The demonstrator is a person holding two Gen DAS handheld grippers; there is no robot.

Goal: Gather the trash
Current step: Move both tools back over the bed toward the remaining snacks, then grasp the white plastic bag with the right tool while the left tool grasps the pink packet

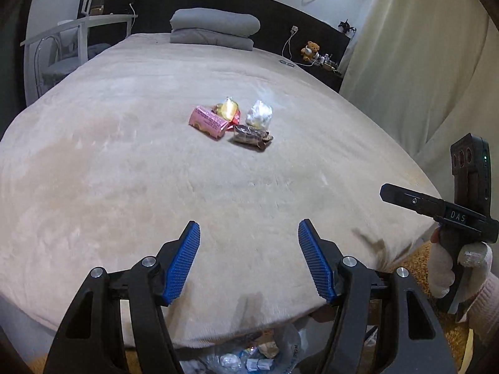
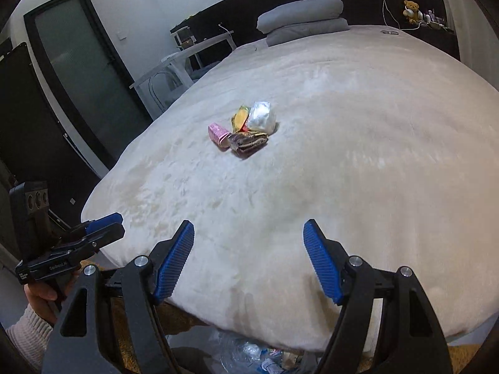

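A big bed (image 1: 124,162) with a soft beige blanket fills the room. On the far left stands a dark door (image 2: 81,71) with frosted glass, and beside the bed is a white side table (image 1: 81,31). At the far end of the bed lies a folded gray blanket (image 1: 215,29) against a black headboard (image 1: 218,3).

In the middle of the bed sits a small pile of trash, all touching or just beside each other. On the left of the pile is a pink wrapper (image 1: 207,122). Next to it is a shiny yellow and red wrapper (image 1: 227,109). To the right is a clear crinkly bag (image 1: 259,114) with white stuff inside. Nearest of the four is a brown wrapper (image 1: 251,135).

The left gripper (image 1: 249,237) hangs over the near edge of the bed. Its blue fingers (image 1: 182,265) are spread apart with nothing between them. The right gripper (image 2: 249,237) is just the same, blue fingers (image 2: 321,265) apart and empty. Both are well apart from the trash pile. A hand in a white glove (image 1: 449,271) holds the right one.

On the floor under the near edge of the bed is a clear trash bag (image 1: 249,358) with bits of rubbish in it.

On the far right a teddy bear (image 1: 310,50) sits on a dark shelf, and a pale curtain (image 1: 414,46) hangs down.
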